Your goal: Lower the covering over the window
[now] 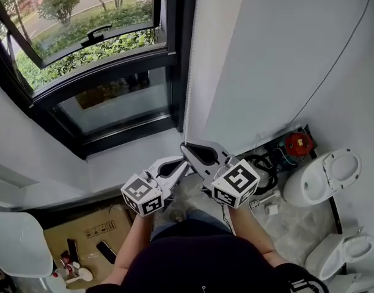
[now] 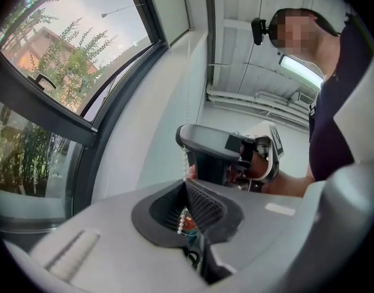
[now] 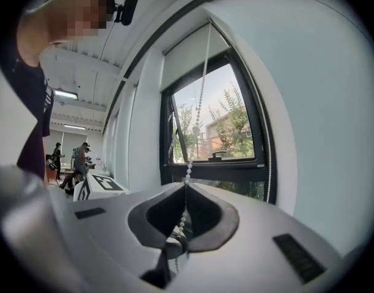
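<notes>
Head view: cardboard box [image 1: 65, 234], print illegible

White toilet [image 1: 324, 176] right; cardboard box [image 1: 58, 240] left, perhaps flattened.

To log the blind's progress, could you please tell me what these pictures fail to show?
The white roller blind: the head view's top edge cuts it off.
The white bead chain: too thin to trace in the head view; its lower loop hides behind the left gripper and right gripper in their views.
Which chain strand each holds: cannot tell.
</notes>
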Tool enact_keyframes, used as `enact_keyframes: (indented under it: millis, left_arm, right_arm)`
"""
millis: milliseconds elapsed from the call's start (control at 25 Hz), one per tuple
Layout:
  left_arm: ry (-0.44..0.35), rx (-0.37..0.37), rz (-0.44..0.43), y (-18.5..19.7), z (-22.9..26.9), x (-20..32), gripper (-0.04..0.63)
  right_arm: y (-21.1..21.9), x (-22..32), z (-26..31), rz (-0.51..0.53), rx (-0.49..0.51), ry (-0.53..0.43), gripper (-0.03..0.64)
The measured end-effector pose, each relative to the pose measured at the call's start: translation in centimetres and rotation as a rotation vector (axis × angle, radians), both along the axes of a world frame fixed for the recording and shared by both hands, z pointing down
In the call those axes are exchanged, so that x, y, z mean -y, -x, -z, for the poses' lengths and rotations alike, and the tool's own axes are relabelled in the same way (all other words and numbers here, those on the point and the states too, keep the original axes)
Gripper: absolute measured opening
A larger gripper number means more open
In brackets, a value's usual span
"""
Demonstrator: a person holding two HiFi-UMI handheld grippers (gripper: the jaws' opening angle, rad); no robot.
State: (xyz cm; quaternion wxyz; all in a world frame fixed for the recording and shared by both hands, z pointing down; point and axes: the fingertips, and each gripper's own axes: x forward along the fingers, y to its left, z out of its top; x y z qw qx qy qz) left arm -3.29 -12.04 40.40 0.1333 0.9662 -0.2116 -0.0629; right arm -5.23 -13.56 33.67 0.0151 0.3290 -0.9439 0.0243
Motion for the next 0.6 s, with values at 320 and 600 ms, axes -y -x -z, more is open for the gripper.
enact_keyframes:
  millis: [320, 600]
  left_arm:
    - [0.097, -0.064, -0.006, -2.4, -1.8, -0.5, 0.012]
    - [0.141, 0.010, 0.072, -3.6, -4.9, 0.3, 0.012]
  right_arm:
    - [-2.1, 0.0, -2.2, 0.025, 0.002, 0.086, 0.014]
    - [-3.2, 0.8, -5.3, 0.078, -0.059, 0.145, 0.014]
